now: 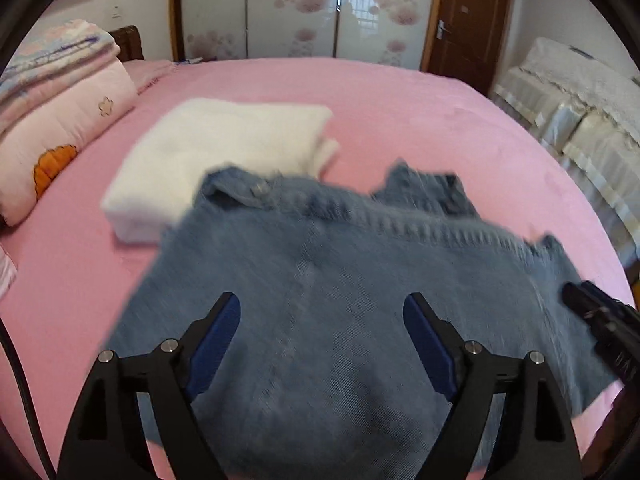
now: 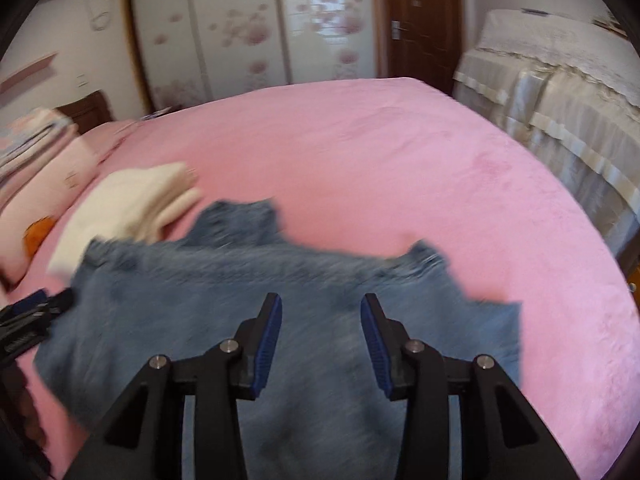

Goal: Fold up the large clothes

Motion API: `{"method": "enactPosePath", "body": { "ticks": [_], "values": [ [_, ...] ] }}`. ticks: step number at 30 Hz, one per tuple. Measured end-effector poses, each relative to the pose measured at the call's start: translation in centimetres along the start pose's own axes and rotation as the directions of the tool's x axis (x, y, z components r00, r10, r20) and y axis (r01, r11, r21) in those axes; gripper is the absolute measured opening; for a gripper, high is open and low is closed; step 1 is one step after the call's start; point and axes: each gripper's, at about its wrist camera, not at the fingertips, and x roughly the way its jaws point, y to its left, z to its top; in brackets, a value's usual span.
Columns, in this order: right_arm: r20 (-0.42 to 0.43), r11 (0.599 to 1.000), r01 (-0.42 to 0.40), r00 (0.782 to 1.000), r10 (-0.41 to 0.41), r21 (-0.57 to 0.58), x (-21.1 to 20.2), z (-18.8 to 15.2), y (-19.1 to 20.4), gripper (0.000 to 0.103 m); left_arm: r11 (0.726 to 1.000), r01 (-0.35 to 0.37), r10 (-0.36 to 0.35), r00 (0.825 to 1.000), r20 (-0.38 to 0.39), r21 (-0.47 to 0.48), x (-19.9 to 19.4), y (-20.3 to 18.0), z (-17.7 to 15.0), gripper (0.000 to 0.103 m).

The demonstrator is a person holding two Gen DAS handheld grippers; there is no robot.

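**Denim garment spread on pink bed, both tongs empty above it**

Blue denim garment (image 1: 320, 280), lying fairly flat across the near part of a pink bed (image 1: 400, 100), waistband or collar edge with a metal button toward the far side. Motion blur over the cloth, so finer seams hard to read. Probably laid out this way to give a broad, smooth panel ready for the next fold.

Left gripper (image 1: 322, 320) hovering just over the near half of the denim, blue pads spread wide, nothing between them. Right gripper (image 2: 320, 320) beside it over the same garment, pads parted more narrowly, likewise empty. Both angled downward toward the cloth, one toward each side, likely so that two edges can be taken together.

Folded white garment (image 1: 216, 160) lying behind the denim toward the left, its near corner tucked under or just touching the blue edge; apparently finished and set aside. Stacked pink bedding (image 1: 60, 120) at the far left. Floral wardrobe doors (image 1: 300, 8) and a brown door (image 1: 468, 20) beyond the bed.
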Motion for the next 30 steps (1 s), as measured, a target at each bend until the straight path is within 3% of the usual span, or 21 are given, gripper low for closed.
{"method": "enactPosePath", "body": {
  "ticks": [2, 5, 7, 9, 11, 13, 14, 15, 16, 17, 21, 30],
  "values": [
    [-0.018, 0.998, -0.023, 1.0, 0.022, -0.051, 0.6, -2.5, 2.7, 0.041, 0.998, -0.056, 0.057, 0.998, -0.039, 0.017, 1.2, -0.9, -2.5, 0.083],
    [-0.065, 0.99, 0.044, 0.996, -0.053, -0.131, 2.6, -6.0, 4.0, 0.041, 0.989, -0.147, 0.148, 0.984, -0.101, 0.019, 3.4, -0.2, -5.3, 0.083],
    [-0.082, 0.98, 0.137, 0.985, -0.15, -0.143, 3.5, -7.9, 1.8, 0.039, 0.992, -0.123, 0.122, 0.99, -0.075, -0.013, 3.1, 1.6, -5.9, 0.083],
    [-0.045, 0.969, 0.223, 0.972, -0.229, -0.11, 2.8, -8.5, -2.1, 0.039, 0.981, -0.193, 0.191, 0.979, -0.067, -0.029, 2.6, 3.3, -5.9, 0.083],
    [-0.042, 0.948, 0.315, 0.947, -0.317, -0.049, 2.0, -8.9, -6.0, 0.044, 0.973, -0.224, 0.219, 0.972, -0.081, -0.054, 2.6, 5.1, -6.0, 0.084],
    [-0.083, 0.918, 0.397, 0.915, -0.395, 0.017, 1.2, -9.4, -10.6, 0.04, 0.977, -0.188, 0.178, 0.979, -0.102, -0.104, 2.6, 7.0, -6.3, 0.084],
    [-0.092, 0.905, 0.424, 0.903, -0.42, 0.031, 1.0, -9.7, -11.9, 0.04, 0.973, -0.204, 0.193, 0.976, -0.103, -0.109, 2.5, 7.4, -6.4, 0.084],
    [-0.1, 0.9, 0.431, 0.9, -0.424, 0.07, 0.4, -10.2, -14.0, 0.043, 0.968, -0.233, 0.224, 0.969, -0.102, -0.09, 2.5, 7.4, -6.4, 0.084],
    [-0.101, 0.91, 0.402, 0.914, -0.392, 0.103, 0.2, -10.5, -15.0, 0.052, 0.968, -0.24, 0.232, 0.968, -0.1, -0.077, 2.5, 7.4, -6.5, 0.084],
    [-0.1, 0.916, 0.38, 0.924, -0.369, 0.13, -0.1, -10.7, -15.6, 0.053, 0.967, -0.245, 0.237, 0.967, -0.097, -0.071, 2.5, 7.2, -6.6, 0.084],
    [-0.095, 0.898, 0.432, 0.9, -0.425, 0.078, 0.1, -10.4, -13.9, 0.053, 0.96, -0.272, 0.265, 0.958, -0.108, -0.063, 2.8, 6.3, -6.5, 0.084],
    [-0.087, 0.907, 0.404, 0.914, -0.395, 0.12, -2.7, -9.5, -12.2, 0.053, 0.963, -0.263, 0.25, 0.954, -0.166, -0.058, 1.3, 6.9, -5.4, 0.084]
  ]
}}
